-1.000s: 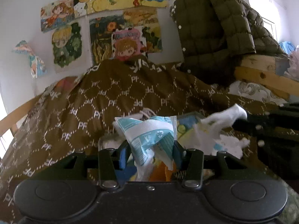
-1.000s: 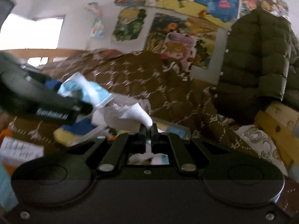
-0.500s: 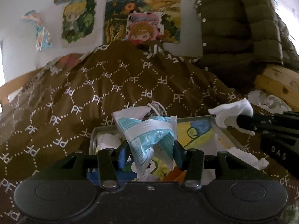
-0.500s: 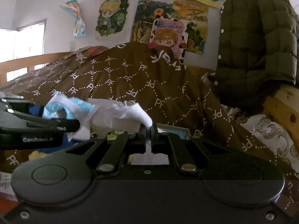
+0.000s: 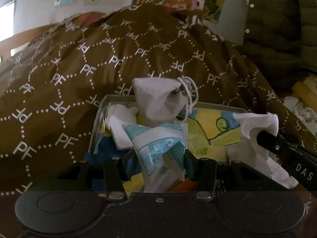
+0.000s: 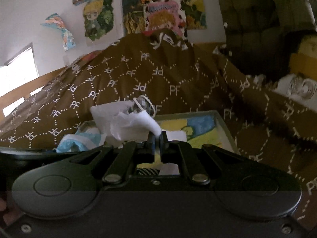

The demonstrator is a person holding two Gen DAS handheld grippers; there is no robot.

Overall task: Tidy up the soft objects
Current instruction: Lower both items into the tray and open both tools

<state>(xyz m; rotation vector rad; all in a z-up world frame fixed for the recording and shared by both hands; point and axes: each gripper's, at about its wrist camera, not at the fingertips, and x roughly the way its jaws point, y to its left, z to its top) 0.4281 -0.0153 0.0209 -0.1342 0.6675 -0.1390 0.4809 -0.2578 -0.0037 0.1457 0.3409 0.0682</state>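
Crumpled tissue [image 5: 257, 125], blue-white packet [image 5: 158, 148], perhaps masks

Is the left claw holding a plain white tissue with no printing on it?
No. The left claw grips a white packet printed in blue; the plain white tissue is pinched by the right claw.

The left gripper [image 5: 161, 156] tilts downward, its jaws about half apart and pressed on a crumpled teal-and-white packet [image 5: 158, 144] that stands up between them. The right gripper [image 6: 158, 138] sits just beside it to the right, angled less steeply, jaws fully closed and pinching a wad of white tissue [image 6: 134, 125].
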